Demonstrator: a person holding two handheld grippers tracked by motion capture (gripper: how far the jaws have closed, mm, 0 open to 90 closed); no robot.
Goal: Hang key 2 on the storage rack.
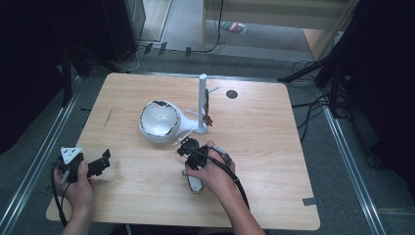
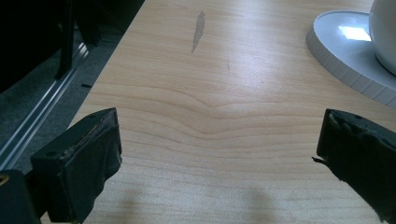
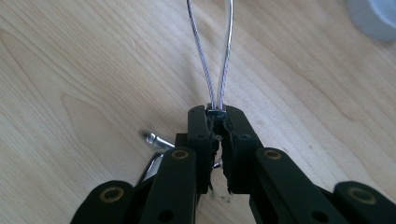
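My right gripper point(image 3: 217, 114) is shut on the base of a thin silver wire loop point(image 3: 205, 60), whose two strands run away from the jaws just above the wooden table point(image 3: 70, 70). In the high view, the right gripper point(image 1: 188, 147) sits just in front of a white bowl point(image 1: 159, 120) that stands on a white base with an upright white post point(image 1: 202, 98). At the table's front left, my left gripper point(image 1: 100, 164) is open and holds nothing. In its own view, the left gripper point(image 2: 217, 154) has its jaws wide apart over bare wood, with the white base point(image 2: 345, 51) ahead on the right.
A small brownish piece point(image 1: 208, 117) hangs on the post. A short metal pin point(image 3: 155, 139) lies beside the right jaws. A pale oblong object point(image 1: 195, 183) lies under the right hand. A dark round spot point(image 1: 232, 94) marks the far table, and a grey streak point(image 2: 198, 30) the left side.
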